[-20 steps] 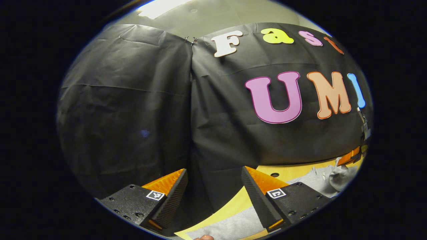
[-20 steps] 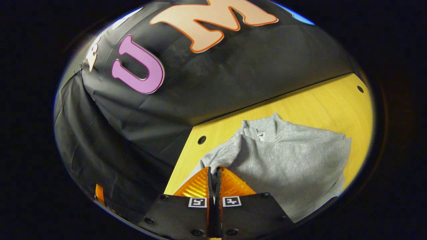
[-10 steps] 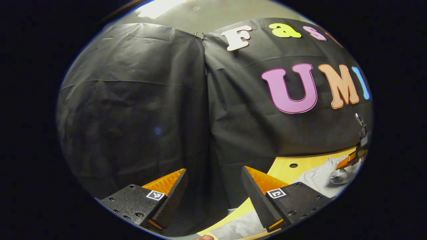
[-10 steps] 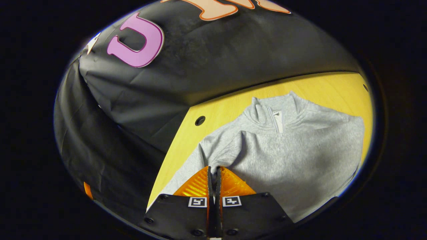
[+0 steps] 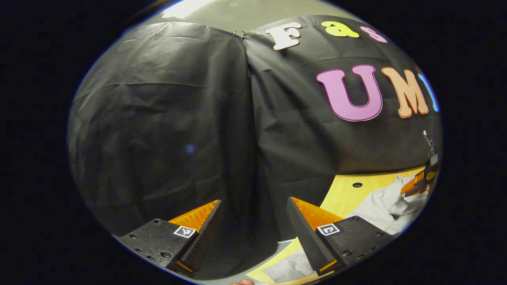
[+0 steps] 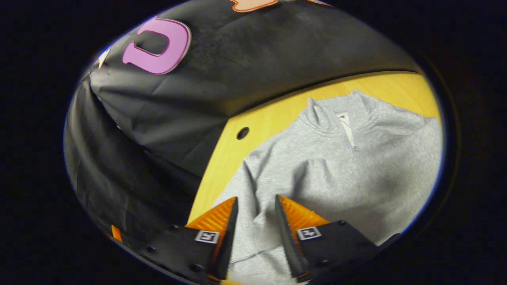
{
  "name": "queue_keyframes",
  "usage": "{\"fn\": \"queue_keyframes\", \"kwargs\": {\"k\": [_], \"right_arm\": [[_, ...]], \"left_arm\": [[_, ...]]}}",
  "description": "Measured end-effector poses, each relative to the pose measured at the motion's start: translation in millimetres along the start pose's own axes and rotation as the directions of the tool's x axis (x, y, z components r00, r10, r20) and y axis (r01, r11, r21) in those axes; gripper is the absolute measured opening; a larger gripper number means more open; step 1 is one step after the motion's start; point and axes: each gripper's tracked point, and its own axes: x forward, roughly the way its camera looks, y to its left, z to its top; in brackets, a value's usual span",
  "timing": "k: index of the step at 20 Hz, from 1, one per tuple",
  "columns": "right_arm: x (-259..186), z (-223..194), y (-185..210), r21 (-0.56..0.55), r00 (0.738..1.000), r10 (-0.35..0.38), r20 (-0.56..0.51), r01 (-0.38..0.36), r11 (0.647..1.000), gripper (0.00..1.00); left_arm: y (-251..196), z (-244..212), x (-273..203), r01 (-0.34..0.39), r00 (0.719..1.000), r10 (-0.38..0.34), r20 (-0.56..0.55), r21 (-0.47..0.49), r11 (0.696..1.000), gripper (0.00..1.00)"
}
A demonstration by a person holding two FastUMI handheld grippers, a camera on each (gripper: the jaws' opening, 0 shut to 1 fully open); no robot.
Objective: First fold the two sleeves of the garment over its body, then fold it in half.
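A grey zip-neck sweatshirt (image 6: 348, 170) lies flat on the yellow wooden table (image 6: 269, 118), collar toward the black cloth wall. One sleeve lies folded over its body, under my right gripper (image 6: 255, 204), whose jaws stand open just above the cloth with nothing pinched. My left gripper (image 5: 253, 208) hangs open off the table's left end, facing the wall, with a strip of grey fabric (image 5: 287, 267) below its right finger. In the left gripper view the sweatshirt (image 5: 380, 206) shows at far right, and the other gripper (image 5: 416, 186) sits over it.
A round hole (image 6: 242, 133) sits in the table near its corner, beside the sweatshirt's shoulder. The black cloth wall (image 6: 245, 67) rises directly behind the table edge. A fingertip (image 5: 242, 282) peeks in at the bottom of the left gripper view.
My right gripper, shut on the sleeve in the earlier frames, has opened and let the sleeve down on the sweatshirt's body. The left gripper view has swung a little leftward.
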Motion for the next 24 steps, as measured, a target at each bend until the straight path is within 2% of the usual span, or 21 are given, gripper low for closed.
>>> {"fn": "queue_keyframes", "kwargs": {"k": [1,2,4,5,6,7,8,9,10,13,14,15,16,17,20,21,22,24], "right_arm": [[-5.9,6.9,1.0,-0.017,1.000,0.004,0.030,-0.003,1.000,0.79],[-9.8,11.0,0.4,-0.034,0.998,-0.011,0.054,0.013,0.999,1.00],[-18.2,19.2,-2.0,-0.058,0.996,-0.027,0.088,0.032,0.998,0.97],[-25.0,21.8,-3.1,-0.067,0.994,-0.032,0.100,0.039,0.997,0.98],[-32.0,25.9,-4.3,-0.079,0.993,-0.038,0.116,0.047,0.996,0.93],[-38.0,29.9,-6.2,-0.091,0.990,-0.044,0.131,0.056,0.994,0.97],[-43.6,33.9,-8.9,-0.103,0.988,-0.052,0.144,0.068,0.992,0.92],[-49.4,36.4,-11.4,-0.113,0.986,-0.059,0.158,0.078,0.991,0.97],[-54.9,40.6,-13.8,-0.120,0.983,-0.065,0.171,0.086,0.989,0.98],[-73.2,47.8,-20.6,-0.129,0.976,-0.082,0.201,0.110,0.986,0.98],[-77.4,49.5,-23.9,-0.130,0.974,-0.087,0.208,0.116,0.985,0.98],[-80.6,50.0,-27.5,-0.132,0.973,-0.095,0.213,0.125,0.983,0.98],[-84.1,50.7,-30.5,-0.135,0.971,-0.101,0.217,0.132,0.982,0.93],[-88.6,51.3,-33.2,-0.139,0.969,-0.107,0.221,0.140,0.980,0.98],[-98.4,52.1,-42.3,-0.149,0.966,-0.123,0.227,0.159,0.976,0.98],[-100.9,50.9,-45.2,-0.151,0.965,-0.129,0.229,0.166,0.974,0.93],[-104.0,51.7,-48.2,-0.156,0.963,-0.137,0.230,0.175,0.972,0.98],[-107.3,52.2,-52.4,-0.162,0.962,-0.143,0.234,0.184,0.969,0.98]], "left_arm": [[-1.7,-5.4,1.7,0.006,1.000,-0.006,-0.014,-0.005,1.000,0.95],[-3.1,-14.5,3.9,0.014,0.999,-0.015,-0.028,-0.014,1.000,1.00],[-7.7,-28.5,5.1,0.041,0.997,-0.043,-0.059,-0.033,0.999,1.00],[-12.8,-39.2,6.4,0.058,0.995,-0.062,-0.077,-0.043,0.997,0.95],[-17.1,-50.1,5.9,0.076,0.992,-0.081,-0.099,-0.054,0.996,0.95],[-22.3,-62.2,4.6,0.093,0.987,-0.100,-0.127,-0.066,0.993,1.00],[-26.4,-73.7,3.3,0.108,0.981,-0.119,-0.153,-0.076,0.991,0.95],[-31.0,-85.5,2.7,0.120,0.974,-0.134,-0.182,-0.086,0.989,0.95],[-35.5,-95.3,3.0,0.134,0.967,-0.151,-0.207,-0.097,0.986,0.95],[-46.2,-128.7,-1.8,0.164,0.937,-0.193,-0.291,-0.121,0.979,0.96],[-49.2,-138.4,-2.4,0.172,0.927,-0.204,-0.314,-0.127,0.977,1.00],[-52.4,-148.4,-4.1,0.180,0.916,-0.216,-0.338,-0.136,0.974,0.96],[-56.3,-157.8,-5.8,0.186,0.905,-0.228,-0.359,-0.146,0.972,0.96],[-58.6,-167.5,-8.5,0.189,0.894,-0.235,-0.381,-0.154,0.970,0.96],[-65.4,-188.8,-13.0,0.188,0.863,-0.245,-0.441,-0.170,0.967,0.96],[-68.0,-197.4,-15.4,0.187,0.854,-0.248,-0.458,-0.174,0.967,0.96],[-69.7,-205.7,-17.1,0.187,0.845,-0.250,-0.473,-0.178,0.966,0.96],[-73.1,-218.0,-22.3,0.183,0.825,-0.252,-0.507,-0.182,0.966,0.96]]}}
